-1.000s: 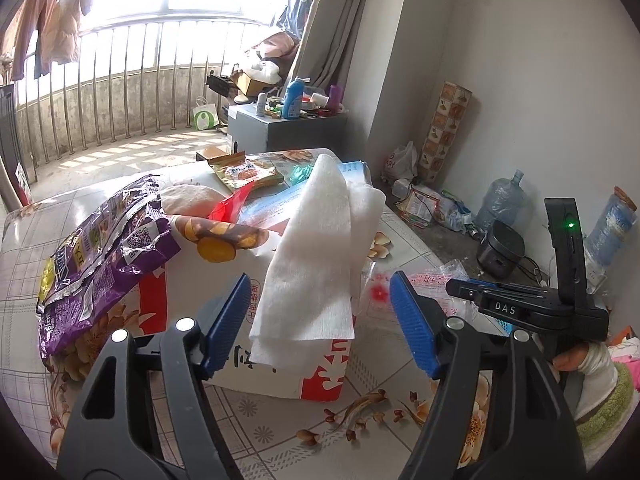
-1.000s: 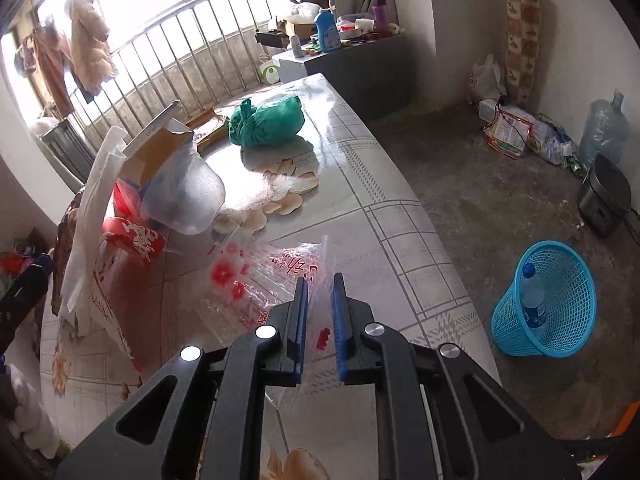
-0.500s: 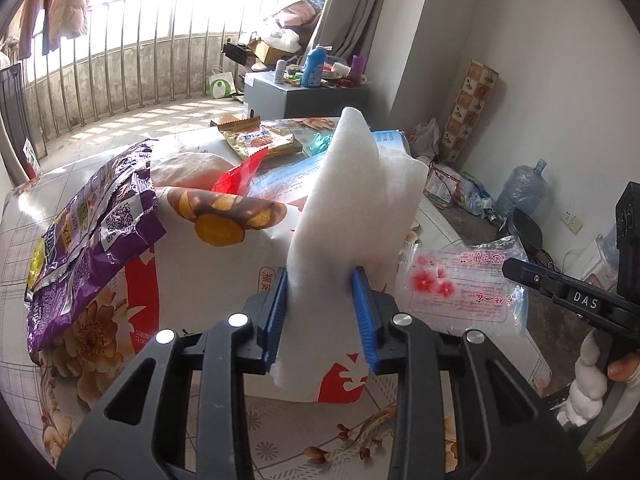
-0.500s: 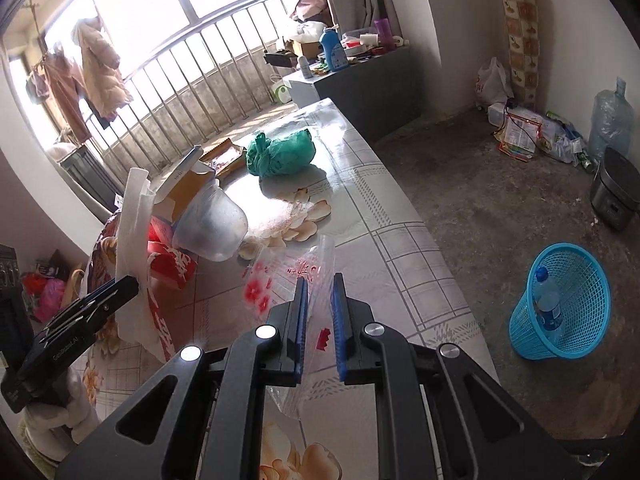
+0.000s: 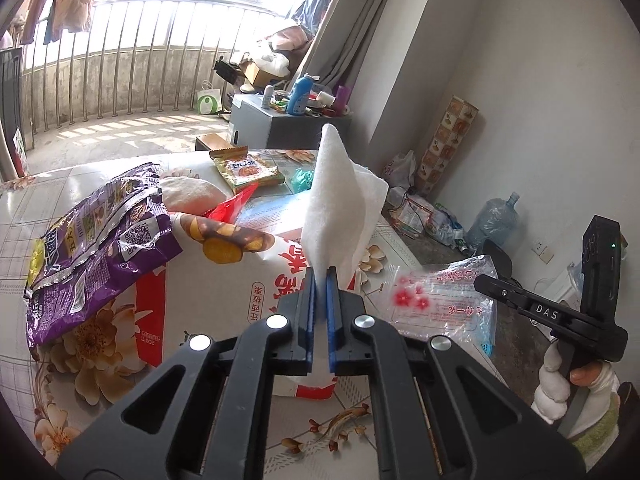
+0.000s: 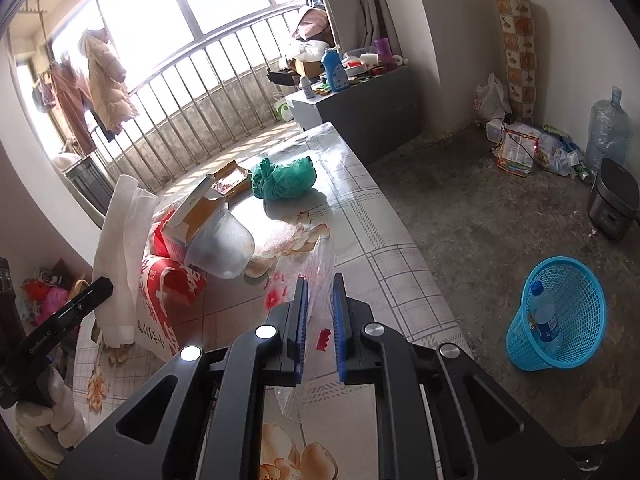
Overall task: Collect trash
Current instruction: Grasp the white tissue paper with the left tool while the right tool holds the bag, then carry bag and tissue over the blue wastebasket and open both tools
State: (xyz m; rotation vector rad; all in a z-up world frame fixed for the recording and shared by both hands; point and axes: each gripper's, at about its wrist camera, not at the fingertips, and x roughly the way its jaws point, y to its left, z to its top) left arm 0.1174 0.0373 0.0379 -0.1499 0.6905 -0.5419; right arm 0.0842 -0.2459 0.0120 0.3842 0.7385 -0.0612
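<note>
Left claw [image 5: 320,276] now clamped on white tissue [image 5: 340,200] — earlier apart, right claw [image 6: 320,292] still pinching clear wrapper [image 6: 316,280]

The lower edge of the white sheet [image 5: 336,208] disappears between the pads of the left tool [image 5: 320,280], so its end there is hidden. The clear printed bag [image 6: 312,280] runs under the right tool [image 6: 320,292]; its near end is covered. The print on the purple wrapper [image 5: 96,240] is too small to read. The blue basket [image 6: 560,312] hides most of a bottle's [image 6: 542,316] base.
</note>
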